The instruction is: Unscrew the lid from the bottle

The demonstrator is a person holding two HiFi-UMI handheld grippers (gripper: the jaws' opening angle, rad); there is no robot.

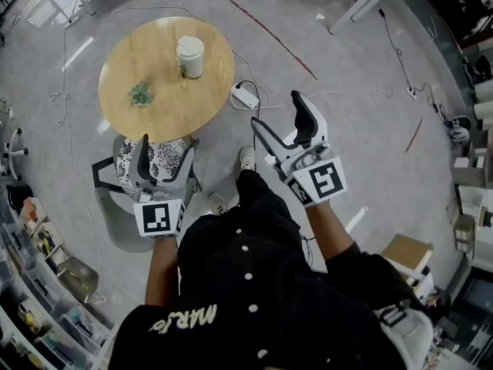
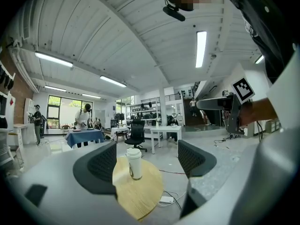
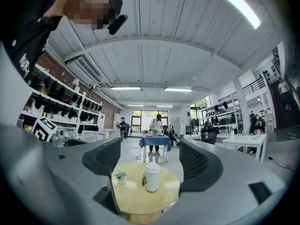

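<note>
1. The floor is grey concrete, with loose cables and a red line painted on it. The round wooden table [image 1: 154, 60] stands ahead of me with open floor on every side I can see.
2. The bottle [image 1: 190, 56] stands upright on the table near its far right edge, with its lid [image 1: 189, 45] on.
3. A small green plant [image 1: 141, 94] sits left of the bottle, apart from it and nearer the table's middle.
4. A white power strip [image 1: 245, 96] lies on the floor just off the table's right edge, and its cord runs on past there.
5. A chair with a patterned seat [image 1: 162, 160] is tucked against the table's near edge, right below my left gripper [image 1: 167, 145].
6. My left gripper has its jaws spread and grips nothing. It sits short of the table's near edge.
7. My right gripper [image 1: 276, 109] is also spread and empty, out beyond the table's right edge and over bare floor.
8. Both gripper views show the bottle in the gap between the jaws, but far off and untouched.
</note>
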